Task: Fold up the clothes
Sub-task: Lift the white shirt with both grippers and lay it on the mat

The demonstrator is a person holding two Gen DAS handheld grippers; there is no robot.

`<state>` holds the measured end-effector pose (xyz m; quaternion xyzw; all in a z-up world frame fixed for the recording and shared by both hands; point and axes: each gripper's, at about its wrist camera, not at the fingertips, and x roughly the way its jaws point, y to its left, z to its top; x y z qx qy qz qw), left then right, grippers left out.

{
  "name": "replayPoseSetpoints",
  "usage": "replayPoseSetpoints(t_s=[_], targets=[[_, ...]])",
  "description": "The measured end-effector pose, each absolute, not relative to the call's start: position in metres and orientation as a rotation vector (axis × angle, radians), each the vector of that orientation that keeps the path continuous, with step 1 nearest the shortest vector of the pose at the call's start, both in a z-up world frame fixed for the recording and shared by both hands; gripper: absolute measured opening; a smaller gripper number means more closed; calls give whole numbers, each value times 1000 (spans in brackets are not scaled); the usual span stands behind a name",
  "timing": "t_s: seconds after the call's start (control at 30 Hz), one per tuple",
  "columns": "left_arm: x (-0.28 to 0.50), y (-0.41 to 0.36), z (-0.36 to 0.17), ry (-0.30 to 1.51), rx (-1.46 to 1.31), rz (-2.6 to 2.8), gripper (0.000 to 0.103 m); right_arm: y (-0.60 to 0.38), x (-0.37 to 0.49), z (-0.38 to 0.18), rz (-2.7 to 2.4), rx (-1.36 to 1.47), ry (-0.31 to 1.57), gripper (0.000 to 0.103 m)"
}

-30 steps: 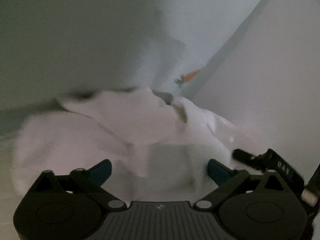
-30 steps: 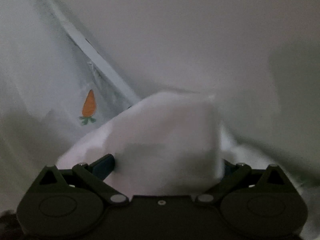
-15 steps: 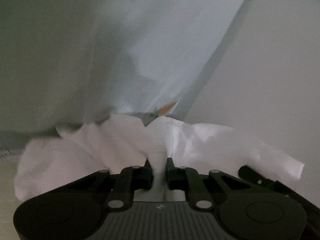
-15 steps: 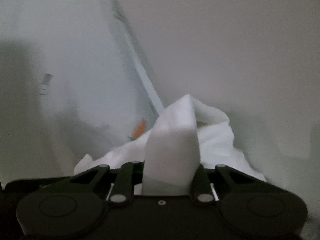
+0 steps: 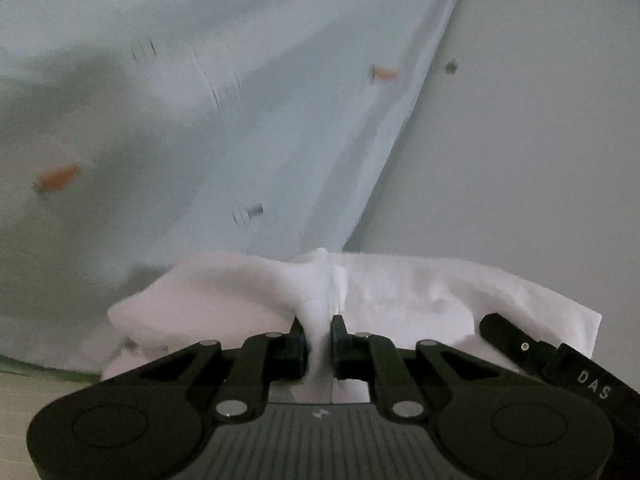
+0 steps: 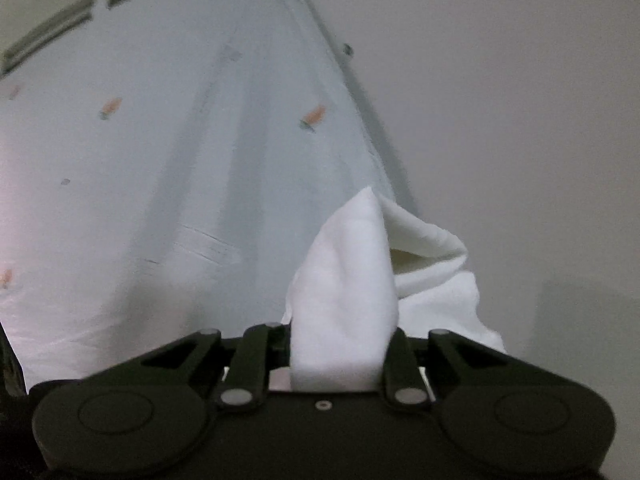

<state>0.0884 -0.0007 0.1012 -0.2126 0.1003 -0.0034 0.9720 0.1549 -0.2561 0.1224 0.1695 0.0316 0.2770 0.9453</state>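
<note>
A white garment (image 5: pixel 400 292) hangs bunched in front of both cameras, lifted off the bed. My left gripper (image 5: pixel 320 336) is shut on a thin pinch of its cloth, which spreads out to both sides past the fingers. In the right wrist view my right gripper (image 6: pixel 340 344) is shut on a thicker folded wad of the same white garment (image 6: pixel 344 280), which stands up like a cone and drapes off to the right. The black tip of the other gripper (image 5: pixel 552 356) shows at the lower right of the left wrist view.
A pale blue sheet (image 5: pixel 208 128) printed with small orange carrots covers the bed behind the garment. A plain grey wall (image 5: pixel 528 160) rises on the right of both views. The bed's edge (image 6: pixel 360 92) runs diagonally along that wall.
Both grippers went from wide open around the garment to shut on it. Both then rose with the cloth, so more of the carrot sheet shows beyond it.
</note>
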Motion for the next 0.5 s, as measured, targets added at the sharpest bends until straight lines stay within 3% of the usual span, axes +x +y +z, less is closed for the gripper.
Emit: replayPoseSetpoints(t_s=[0.5], targets=[[-146, 121, 120, 106, -523, 285, 12, -111, 13, 140, 869, 352, 139, 18]])
